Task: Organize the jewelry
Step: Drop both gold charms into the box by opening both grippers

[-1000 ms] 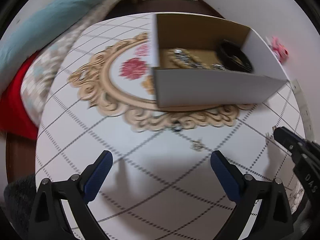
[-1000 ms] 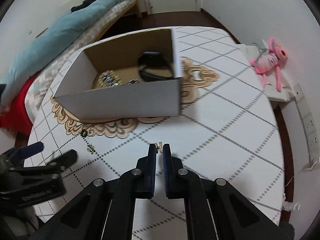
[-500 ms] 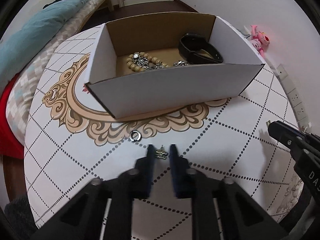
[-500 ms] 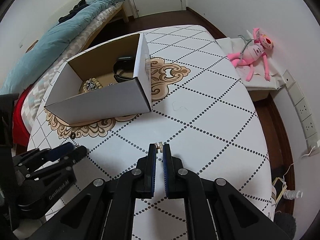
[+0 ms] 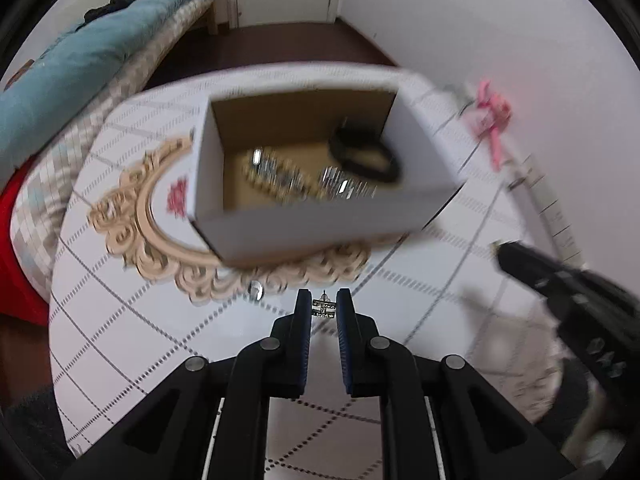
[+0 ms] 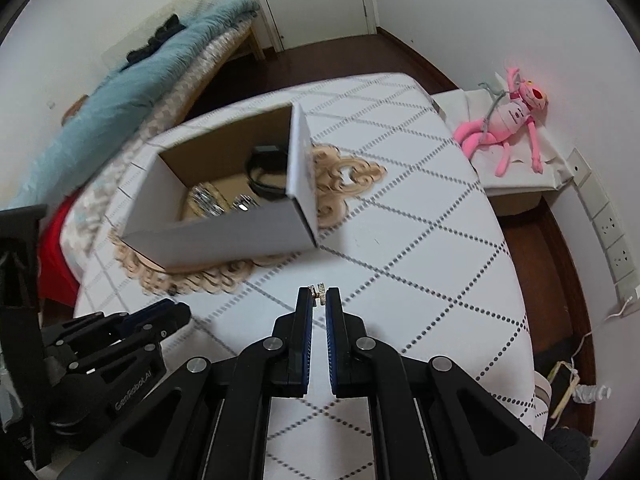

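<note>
While both tools are hovering over the near part of the round table [image 6: 440, 208], you are gripping a small piece of jewelry in each. Your left gripper [image 5: 324, 305] is pinching a small rhinestone earring [image 5: 323, 307] between its blue pads, clear of the tabletop as far as the left view is showing. Your right gripper [image 6: 318, 296] is clenching a tiny gold-toned ring-like piece [image 6: 318, 291] at its very tips; its exact kind is too small to tell.

A white cardboard box [image 5: 320, 224] is sitting open on the ornate beige medallion [image 5: 132, 216] at the table's centre, beyond both tools. Inside it, a black band [image 5: 366, 156] is lying toward the far right and a blurred beaded and silver cluster [image 5: 288, 176] is lying along the near wall. One small silver ring [image 5: 255, 289] is resting on the table near the medallion's near edge, just left of your left tool's tips.

Off the table's far right, a pink plush toy [image 6: 508, 120] is lying on a white-covered stand. A bed with a teal blanket [image 6: 132, 92] is running along the left side
</note>
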`<state>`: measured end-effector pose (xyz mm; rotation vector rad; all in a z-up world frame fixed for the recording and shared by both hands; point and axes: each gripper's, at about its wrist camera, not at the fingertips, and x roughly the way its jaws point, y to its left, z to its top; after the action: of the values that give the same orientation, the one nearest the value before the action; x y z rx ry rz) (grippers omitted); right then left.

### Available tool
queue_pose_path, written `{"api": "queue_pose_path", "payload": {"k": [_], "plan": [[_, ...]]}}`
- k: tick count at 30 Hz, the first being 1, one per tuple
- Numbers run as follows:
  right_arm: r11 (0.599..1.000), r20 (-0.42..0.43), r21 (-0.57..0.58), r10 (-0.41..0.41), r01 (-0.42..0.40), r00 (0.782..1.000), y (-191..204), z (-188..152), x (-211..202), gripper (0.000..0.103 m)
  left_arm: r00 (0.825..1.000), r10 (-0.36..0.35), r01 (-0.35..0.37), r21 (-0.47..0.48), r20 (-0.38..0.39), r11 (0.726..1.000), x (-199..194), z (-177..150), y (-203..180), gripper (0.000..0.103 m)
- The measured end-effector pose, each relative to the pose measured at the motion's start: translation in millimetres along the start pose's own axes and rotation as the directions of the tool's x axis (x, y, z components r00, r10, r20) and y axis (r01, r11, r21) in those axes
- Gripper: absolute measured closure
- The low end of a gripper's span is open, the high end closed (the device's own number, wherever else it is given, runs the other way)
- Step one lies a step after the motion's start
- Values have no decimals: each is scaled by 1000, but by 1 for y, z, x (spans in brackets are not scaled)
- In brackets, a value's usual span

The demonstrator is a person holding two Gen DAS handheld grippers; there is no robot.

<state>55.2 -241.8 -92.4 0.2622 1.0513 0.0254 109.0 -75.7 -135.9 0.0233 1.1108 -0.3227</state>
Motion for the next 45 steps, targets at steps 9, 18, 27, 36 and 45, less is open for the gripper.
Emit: {"api": "queue_pose_path", "payload": {"k": [9, 18, 27, 36, 45], "plan": [[991, 12, -19, 134, -134, 991, 27, 69, 0, 96, 998, -70, 70, -43, 5, 997, -18, 76, 19, 93], [992, -139, -77, 83, -95, 987, 45, 122, 65, 95, 990, -15, 0, -106, -139, 994, 27, 118, 50, 89], [995, -144, -84, 36, -48, 989, 40, 134, 68, 89, 992, 69, -81, -117, -103, 990, 19, 121, 61, 41], [973, -97, -184, -159, 139, 983, 44, 119, 54, 7, 977, 207, -211, -93, -48, 973, 14, 106, 70, 1], [959, -78, -192, -227, 209, 971, 43, 103, 49, 2, 973, 226, -230, -97, -51, 968, 13, 86, 67, 1]]}}
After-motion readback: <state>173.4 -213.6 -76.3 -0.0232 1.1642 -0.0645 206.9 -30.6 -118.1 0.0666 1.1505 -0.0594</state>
